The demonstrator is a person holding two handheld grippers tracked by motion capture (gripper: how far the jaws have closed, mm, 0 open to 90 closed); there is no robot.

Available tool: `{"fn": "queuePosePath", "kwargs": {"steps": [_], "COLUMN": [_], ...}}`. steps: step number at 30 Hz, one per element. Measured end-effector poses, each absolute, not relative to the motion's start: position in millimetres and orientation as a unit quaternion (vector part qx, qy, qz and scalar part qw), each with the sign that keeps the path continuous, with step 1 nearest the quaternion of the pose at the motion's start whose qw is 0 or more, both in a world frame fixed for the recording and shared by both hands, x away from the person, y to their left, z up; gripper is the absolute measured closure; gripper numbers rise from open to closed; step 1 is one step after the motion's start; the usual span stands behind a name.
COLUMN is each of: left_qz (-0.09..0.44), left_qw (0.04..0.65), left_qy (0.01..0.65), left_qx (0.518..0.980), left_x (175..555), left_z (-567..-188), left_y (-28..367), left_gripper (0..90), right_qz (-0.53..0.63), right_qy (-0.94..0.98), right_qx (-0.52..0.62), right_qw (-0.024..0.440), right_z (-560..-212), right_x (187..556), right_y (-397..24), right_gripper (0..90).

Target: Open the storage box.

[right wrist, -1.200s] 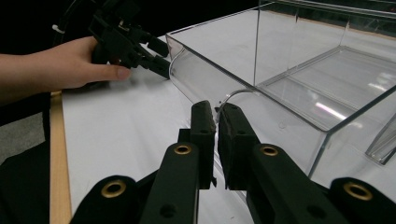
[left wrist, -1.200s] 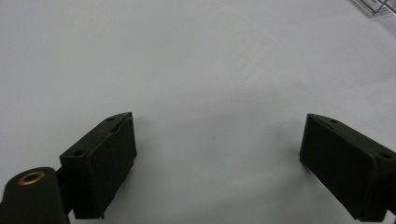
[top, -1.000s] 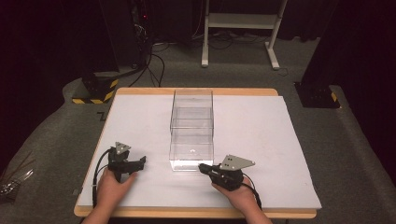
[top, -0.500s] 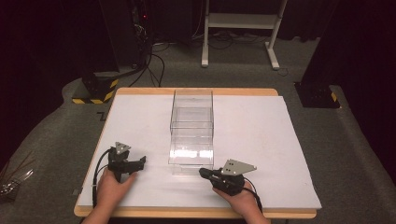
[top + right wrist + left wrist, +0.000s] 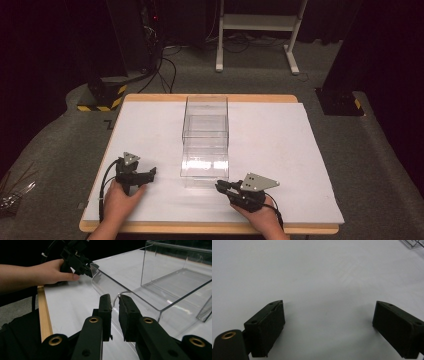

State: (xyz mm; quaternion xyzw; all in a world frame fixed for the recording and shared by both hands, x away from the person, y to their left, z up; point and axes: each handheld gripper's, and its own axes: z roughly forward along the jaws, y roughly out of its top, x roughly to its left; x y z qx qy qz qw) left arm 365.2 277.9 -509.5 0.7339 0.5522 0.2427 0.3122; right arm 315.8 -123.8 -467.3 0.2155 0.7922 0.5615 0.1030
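Note:
A clear plastic box (image 5: 205,117) stands at the middle of the white table (image 5: 280,150), its clear drawer (image 5: 205,170) slid out toward the near edge. My right gripper (image 5: 220,186) is at the drawer's near right corner. In the right gripper view its jaws (image 5: 114,303) have just been opening and stand a narrow gap apart. The drawer's curved front lip (image 5: 105,282) sits between them, untouched by the pads. My left gripper (image 5: 151,172) rests on the table left of the drawer. It is open wide (image 5: 328,322) with bare table between its jaws.
The table's wooden rim (image 5: 200,227) runs along the near edge. On the floor behind stand a yellow-and-black striped block (image 5: 102,95), a white stand's legs (image 5: 255,30), cables and a black base (image 5: 340,102) at the right.
My right gripper has drawn back slightly toward the near edge, and the drawer front came with it a little. Left gripper unmoved.

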Motion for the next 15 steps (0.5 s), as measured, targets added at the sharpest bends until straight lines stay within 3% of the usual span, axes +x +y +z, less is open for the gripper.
{"fn": "queuePosePath", "kwargs": {"steps": [15], "left_qz": [0.243], "left_qw": [0.312], "left_qy": [0.552], "left_qx": [0.734], "left_x": [365.3], "left_z": [-509.5], "left_y": [277.9], "left_gripper": [11.0], "right_qz": [0.587], "right_qy": [0.764], "right_qx": [0.229], "right_qw": [0.139], "right_z": [-453.2], "right_x": [320.1], "right_y": [-138.9], "right_gripper": [75.4]}}
